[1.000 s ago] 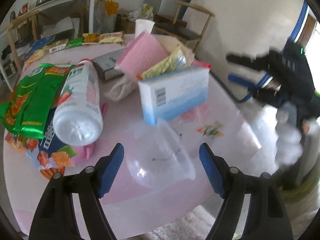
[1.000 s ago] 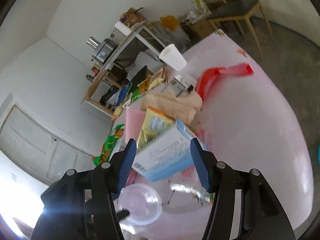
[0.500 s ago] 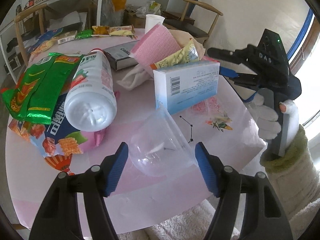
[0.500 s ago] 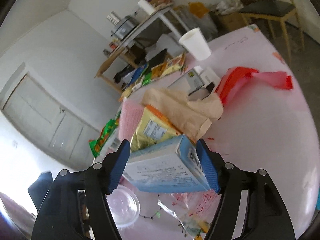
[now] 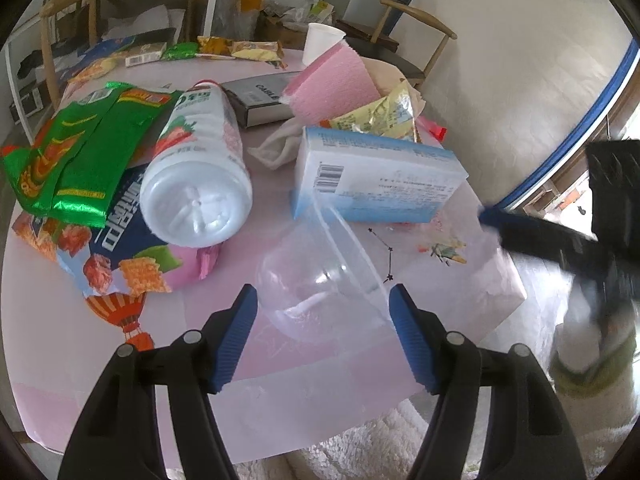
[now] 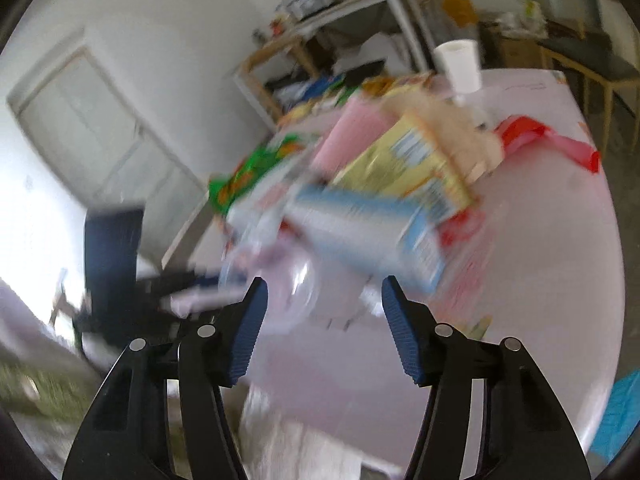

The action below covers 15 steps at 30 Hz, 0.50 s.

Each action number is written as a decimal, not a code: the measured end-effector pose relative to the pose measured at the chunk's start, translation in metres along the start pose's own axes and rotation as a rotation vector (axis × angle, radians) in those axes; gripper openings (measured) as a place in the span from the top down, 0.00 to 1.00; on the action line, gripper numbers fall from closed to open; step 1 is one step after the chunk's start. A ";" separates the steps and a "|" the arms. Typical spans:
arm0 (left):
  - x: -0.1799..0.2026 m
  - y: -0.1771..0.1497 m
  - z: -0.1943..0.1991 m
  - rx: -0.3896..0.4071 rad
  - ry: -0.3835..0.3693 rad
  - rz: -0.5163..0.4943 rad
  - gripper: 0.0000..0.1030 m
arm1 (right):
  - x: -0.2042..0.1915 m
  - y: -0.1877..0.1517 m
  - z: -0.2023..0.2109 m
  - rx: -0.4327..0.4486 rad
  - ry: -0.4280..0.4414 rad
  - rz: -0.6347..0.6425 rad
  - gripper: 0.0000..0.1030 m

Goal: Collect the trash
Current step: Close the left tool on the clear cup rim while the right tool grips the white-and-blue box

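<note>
While the left claw [image 5: 322, 308] hangs over the near edge of the pink table [image 5: 120, 380], its jaws stand apart around a clear cup [image 5: 320, 276] lying on its side; whether the pads press it I cannot tell. Just beyond the cup lies a blue box [image 5: 376, 180], and ahead to the left a white bottle [image 5: 198, 184]. The right claw [image 6: 322, 304], blurred, is released and has just been closing, with nothing gripped.

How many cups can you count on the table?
2: a clear plastic cup on its side at the near edge, and a white paper cup upright at the far edge. Clutter may hide others.
</note>
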State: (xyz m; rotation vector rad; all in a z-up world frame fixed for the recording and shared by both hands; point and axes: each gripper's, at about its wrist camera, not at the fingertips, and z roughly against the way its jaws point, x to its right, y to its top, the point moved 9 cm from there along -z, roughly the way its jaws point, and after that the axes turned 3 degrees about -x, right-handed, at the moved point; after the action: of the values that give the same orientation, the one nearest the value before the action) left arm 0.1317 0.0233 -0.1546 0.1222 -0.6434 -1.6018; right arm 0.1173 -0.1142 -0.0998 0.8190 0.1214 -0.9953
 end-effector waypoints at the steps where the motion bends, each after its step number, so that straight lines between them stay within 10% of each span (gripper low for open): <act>1: 0.000 -0.001 0.000 0.000 0.002 0.003 0.36 | -0.006 -0.005 0.000 -0.014 -0.007 0.016 0.46; 9: -0.008 -0.007 0.005 0.010 0.036 0.037 0.48 | -0.009 0.045 0.027 0.137 -0.179 0.108 0.45; 15: -0.013 -0.010 0.007 0.011 0.054 0.076 0.71 | -0.019 0.077 -0.029 0.001 -0.316 0.371 0.47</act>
State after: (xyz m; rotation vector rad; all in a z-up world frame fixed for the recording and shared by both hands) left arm 0.1221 0.0376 -0.1571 0.1476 -0.6082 -1.5170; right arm 0.1741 -0.0606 -0.0690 0.6461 -0.2932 -0.7604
